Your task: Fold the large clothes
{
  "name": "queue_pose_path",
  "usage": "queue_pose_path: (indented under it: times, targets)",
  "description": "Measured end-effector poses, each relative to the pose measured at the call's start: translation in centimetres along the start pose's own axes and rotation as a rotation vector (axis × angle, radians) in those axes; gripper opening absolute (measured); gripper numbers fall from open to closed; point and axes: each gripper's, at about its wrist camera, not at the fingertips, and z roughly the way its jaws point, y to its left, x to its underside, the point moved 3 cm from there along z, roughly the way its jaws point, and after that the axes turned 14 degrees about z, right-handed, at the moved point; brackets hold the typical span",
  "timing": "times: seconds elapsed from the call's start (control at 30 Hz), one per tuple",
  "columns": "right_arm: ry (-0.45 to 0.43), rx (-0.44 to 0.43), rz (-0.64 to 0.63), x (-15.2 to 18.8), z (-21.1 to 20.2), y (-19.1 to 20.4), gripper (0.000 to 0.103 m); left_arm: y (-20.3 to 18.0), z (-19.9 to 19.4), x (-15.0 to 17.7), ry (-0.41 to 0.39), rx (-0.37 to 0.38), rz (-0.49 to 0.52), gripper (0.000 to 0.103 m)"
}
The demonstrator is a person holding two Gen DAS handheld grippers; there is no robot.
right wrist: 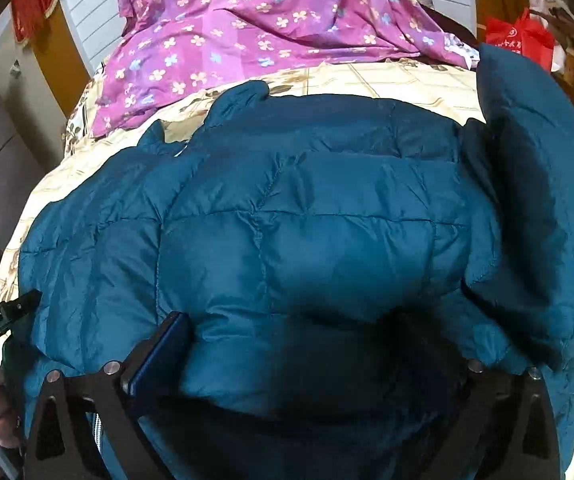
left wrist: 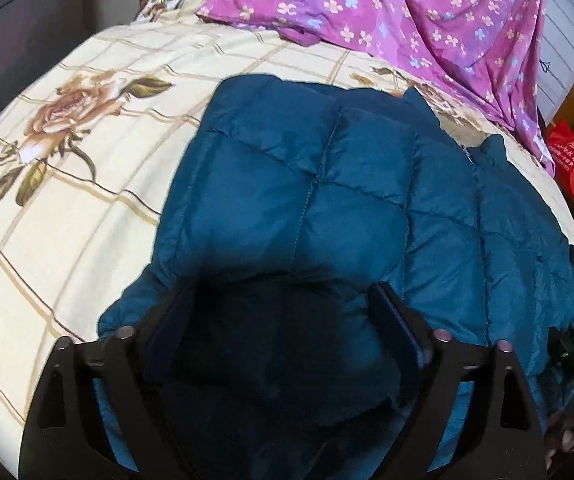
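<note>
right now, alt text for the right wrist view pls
A puffy teal quilted jacket lies on a cream floral bedsheet, with the right gripper open over its near edge. A purple flowered cloth lies behind.

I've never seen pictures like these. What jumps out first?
A puffy teal quilted jacket fills the middle, lying on a cream bedspread printed with roses. Behind it, at the far end of the bed, sits a crumpled purple flowered cloth. At the bottom of each view a black tool frames the jacket's near edge.
</note>
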Motion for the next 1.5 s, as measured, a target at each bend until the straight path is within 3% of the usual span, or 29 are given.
queue_pose_path:
  times: [0.07, 0.23, 0.4, 0.47, 0.53, 0.6, 0.73, 0.87, 1.0, 1.13, 1.23, 1.33, 1.43, 1.5]
  targets:
    - [-0.012, 0.012, -0.016, 0.3, -0.1, 0.2, 0.103, -0.3, 0.2, 0.0, 0.011, 0.009, 0.021, 0.101]
    - [-0.042, 0.027, -0.024, 0.1, -0.7, 0.0, 0.103, -0.8, -0.9, 0.3, -0.010, -0.019, 0.035, 0.101]
    - [-0.250, 0.003, 0.032, -0.1, -6.8, -1.5, 0.103, -2.9, -3.2, 0.6, -0.071, -0.011, 0.085, 0.101]
    - [-0.357, 0.035, 0.104, -0.5, -10.3, -4.7, 0.103, -4.1, -3.5, 1.0, -0.069, 0.001, 0.125, 0.101]
    - [-0.401, 0.120, 0.188, -1.5, -12.0, -9.0, 0.103, -5.0, -3.5, 1.3, -0.058, 0.019, 0.158, 0.101]
    - [-0.393, 0.195, 0.307, -2.6, -12.9, -14.6, 0.103, -6.1, -3.7, 1.6, -0.063, 0.026, 0.201, 0.101]
    - [-0.345, 0.247, 0.503, -4.1, -13.8, -26.5, 0.102, -7.4, -4.4, 1.7, -0.097, -0.007, 0.268, 0.101]
    - [-0.298, 0.216, 0.677, -4.5, -14.4, -36.1, 0.093, -7.8, -4.0, 1.9, -0.090, -0.013, 0.287, 0.101]
    - [-0.326, 0.053, 0.857, -4.5, -14.7, -43.2, 0.092, -7.8, -3.5, 2.1, -0.077, -0.017, 0.288, 0.101]
    - [-0.334, -0.029, 0.895, -5.9, -14.8, -45.9, 0.093, -7.5, -2.9, 2.3, -0.061, -0.027, 0.279, 0.101]
    - [-0.335, -0.041, 0.868, -7.1, -14.3, -46.1, 0.096, -7.6, -2.5, 2.4, -0.052, -0.029, 0.280, 0.101]
    - [-0.356, -0.052, 0.853, -7.9, -13.6, -45.5, 0.103, -7.8, -2.3, 2.6, -0.050, -0.035, 0.288, 0.101]
    - [-0.395, -0.065, 0.876, -8.5, -13.0, -45.0, 0.103, -7.8, -2.1, 2.7, -0.044, -0.036, 0.292, 0.101]
    - [-0.374, -0.098, 0.846, -8.6, -12.6, -44.3, 0.103, -7.8, -2.0, 2.7, -0.041, -0.032, 0.288, 0.101]
